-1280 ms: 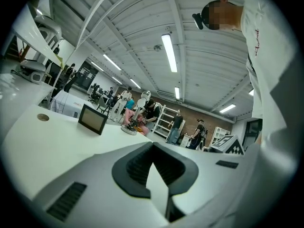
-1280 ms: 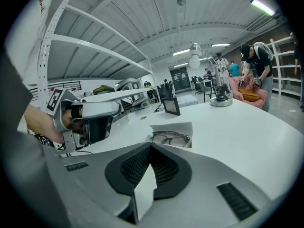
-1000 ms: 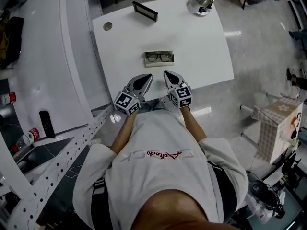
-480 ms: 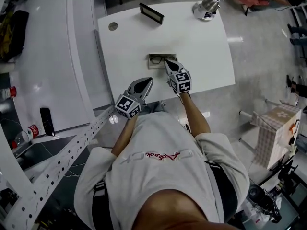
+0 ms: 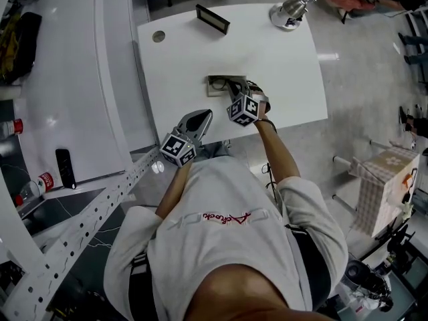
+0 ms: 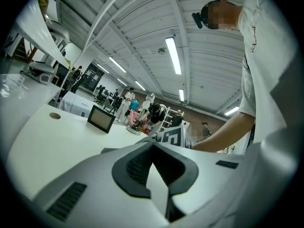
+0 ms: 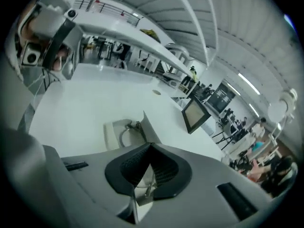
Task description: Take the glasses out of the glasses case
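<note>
A small open grey glasses case lies mid-table on the white table, with dark-framed glasses inside. My right gripper hangs tilted down over the case's right end, jaws shut with nothing seen between them. In the right gripper view the case, the glasses and the raised lid sit just beyond the shut tips of that gripper. My left gripper rests at the table's near edge, shut and holding nothing. Its closed tips point level across the table.
A small black-framed screen stands at the table's far side, with a silver desk lamp at the far right corner. A round hole marks the far left corner. A long white bench and a perforated metal rail run on the left.
My right gripper has moved from the table's near edge forward to the case and rolled over on its side. The left gripper has stayed put.
</note>
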Action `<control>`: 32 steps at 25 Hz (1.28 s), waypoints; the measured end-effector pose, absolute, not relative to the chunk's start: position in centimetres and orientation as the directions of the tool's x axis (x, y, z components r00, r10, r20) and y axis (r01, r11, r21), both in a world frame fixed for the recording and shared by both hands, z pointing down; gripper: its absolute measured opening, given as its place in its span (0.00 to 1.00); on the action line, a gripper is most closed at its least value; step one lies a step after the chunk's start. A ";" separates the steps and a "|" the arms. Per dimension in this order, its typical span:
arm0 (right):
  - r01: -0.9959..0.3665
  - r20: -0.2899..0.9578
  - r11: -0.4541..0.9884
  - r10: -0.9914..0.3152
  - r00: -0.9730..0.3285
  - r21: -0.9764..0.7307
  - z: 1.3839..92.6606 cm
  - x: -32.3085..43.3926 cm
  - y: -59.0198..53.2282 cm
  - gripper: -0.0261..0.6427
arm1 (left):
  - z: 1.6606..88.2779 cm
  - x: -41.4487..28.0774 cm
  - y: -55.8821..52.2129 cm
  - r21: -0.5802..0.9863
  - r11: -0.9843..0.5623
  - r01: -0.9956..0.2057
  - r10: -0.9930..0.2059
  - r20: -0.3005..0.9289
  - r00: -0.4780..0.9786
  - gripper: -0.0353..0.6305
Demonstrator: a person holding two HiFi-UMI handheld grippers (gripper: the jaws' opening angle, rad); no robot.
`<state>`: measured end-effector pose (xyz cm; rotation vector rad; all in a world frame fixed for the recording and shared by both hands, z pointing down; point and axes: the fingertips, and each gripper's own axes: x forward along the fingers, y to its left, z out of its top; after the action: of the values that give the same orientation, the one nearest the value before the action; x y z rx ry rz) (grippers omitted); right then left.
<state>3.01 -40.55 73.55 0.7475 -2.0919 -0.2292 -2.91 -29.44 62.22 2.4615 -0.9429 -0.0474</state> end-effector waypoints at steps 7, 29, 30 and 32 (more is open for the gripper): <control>-0.286 0.702 0.803 -0.596 -0.390 0.523 74.2 2.9 -40.9 0.08 | 62.0 -2.4 -29.3 0.462 -0.641 -0.613 -0.628 0.144 0.765 0.09; -0.141 0.851 0.910 -0.414 -0.324 0.390 77.0 3.0 -42.0 0.20 | 62.2 -2.8 -29.3 0.473 -0.633 -0.613 -0.632 0.143 0.762 0.09; -0.128 0.860 0.916 -0.401 -0.316 0.380 77.3 3.0 -42.0 0.18 | 62.1 -2.8 -29.3 0.473 -0.633 -0.613 -0.632 0.142 0.762 0.09; -0.097 0.870 0.922 -0.387 -0.304 0.376 77.6 3.1 -42.0 0.14 | 62.1 -2.8 -29.3 0.473 -0.630 -0.616 -0.635 0.143 0.760 0.09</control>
<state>3.06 -41.97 77.64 0.3564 -1.8717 -0.2985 -2.83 -29.25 62.13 2.4510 -0.9403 -0.0508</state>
